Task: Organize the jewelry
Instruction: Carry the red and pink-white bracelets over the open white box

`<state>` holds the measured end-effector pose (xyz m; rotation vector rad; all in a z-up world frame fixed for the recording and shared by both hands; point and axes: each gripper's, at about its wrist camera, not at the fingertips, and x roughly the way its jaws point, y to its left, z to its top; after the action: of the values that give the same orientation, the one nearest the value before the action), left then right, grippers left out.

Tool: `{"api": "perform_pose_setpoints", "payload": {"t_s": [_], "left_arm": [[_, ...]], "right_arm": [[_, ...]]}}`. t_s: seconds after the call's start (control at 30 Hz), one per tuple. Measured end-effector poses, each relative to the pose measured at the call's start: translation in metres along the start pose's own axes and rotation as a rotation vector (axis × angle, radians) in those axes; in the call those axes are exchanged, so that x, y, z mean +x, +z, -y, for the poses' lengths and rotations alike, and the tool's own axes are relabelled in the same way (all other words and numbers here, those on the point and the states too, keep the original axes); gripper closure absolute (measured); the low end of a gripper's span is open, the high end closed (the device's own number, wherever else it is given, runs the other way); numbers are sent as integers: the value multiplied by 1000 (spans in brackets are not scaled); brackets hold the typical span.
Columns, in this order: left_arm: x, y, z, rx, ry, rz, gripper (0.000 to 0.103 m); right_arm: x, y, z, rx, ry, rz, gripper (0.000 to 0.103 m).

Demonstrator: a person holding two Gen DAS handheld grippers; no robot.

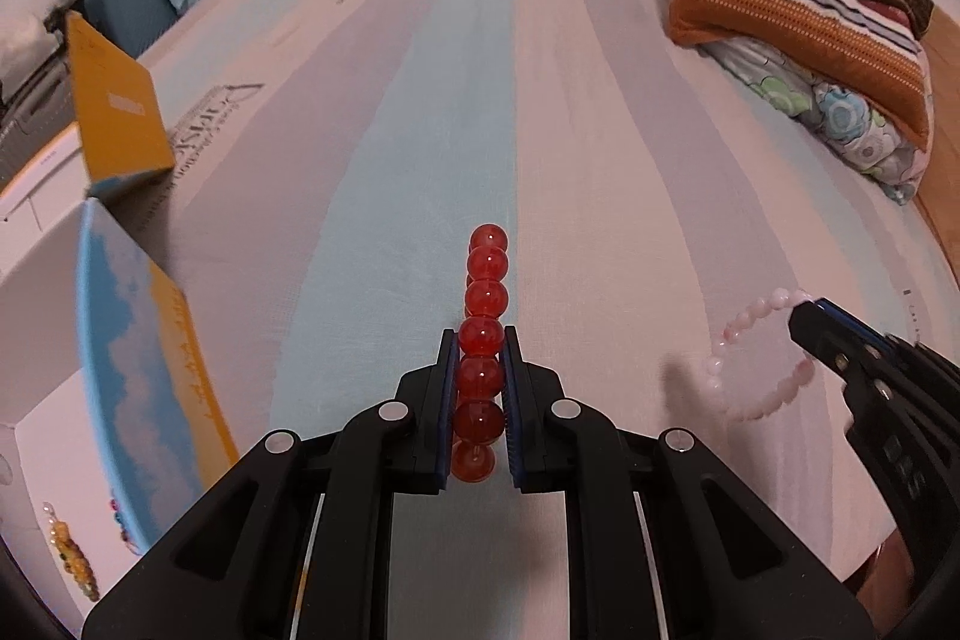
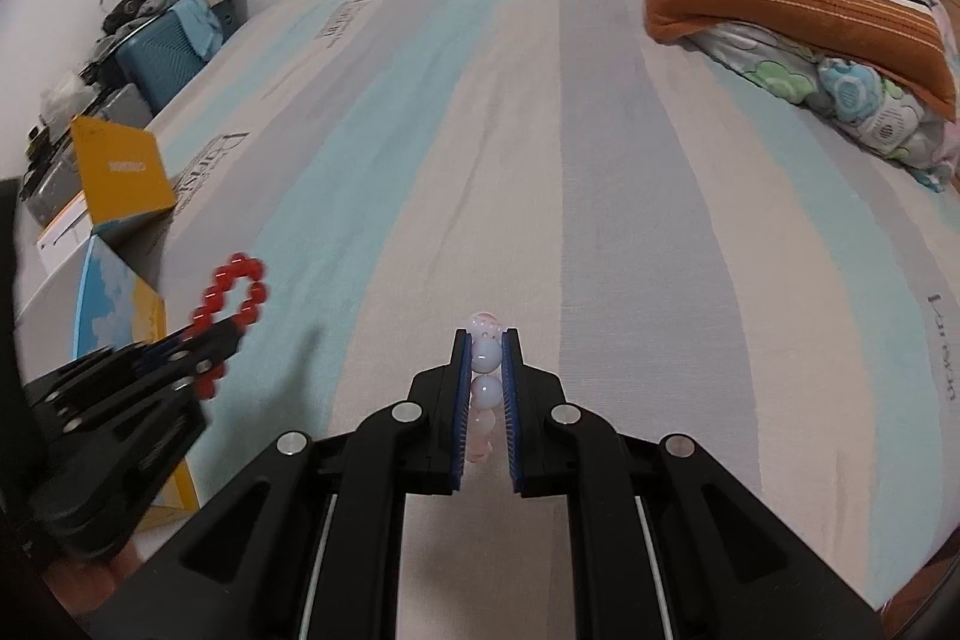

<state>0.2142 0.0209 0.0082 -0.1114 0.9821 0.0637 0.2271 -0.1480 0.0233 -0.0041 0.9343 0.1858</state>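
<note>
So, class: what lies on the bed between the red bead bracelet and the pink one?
Only bare striped bedsheet separates the red bead bracelet from the pink bead bracelet, seen in the left wrist view.

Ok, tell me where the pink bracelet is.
The pink bracelet is clamped between the right gripper fingers, held above the striped bed, right of the red bracelet.

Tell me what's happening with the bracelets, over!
Left hand-held gripper shut on red bead bracelet. Right hand-held gripper shut on pink bead bracelet. Both held over striped bedsheet. Open box left; path unobstructed.
</note>
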Motion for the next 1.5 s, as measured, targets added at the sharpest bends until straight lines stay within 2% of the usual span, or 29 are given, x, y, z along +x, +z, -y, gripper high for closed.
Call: {"api": "perform_pose_setpoints", "payload": {"t_s": [0.33,0.57,0.87,1.23,1.5], "left_arm": [[-31,-5,-10,-13,12,44,90],[-56,-11,-16,-6,63,80,90],[-80,-16,-47,-52,94,113,90],[-115,-25,-74,-77,144,168,90],[-137,-34,-108,-115,172,191,90]], "right_arm": [[-27,9,-13,10,28,43,94],[-42,15,-33,-16,33,50,94],[-50,12,-62,-62,35,56,94],[-59,16,-96,-88,82,69,94],[-75,14,-127,-117,112,92,94]]}}
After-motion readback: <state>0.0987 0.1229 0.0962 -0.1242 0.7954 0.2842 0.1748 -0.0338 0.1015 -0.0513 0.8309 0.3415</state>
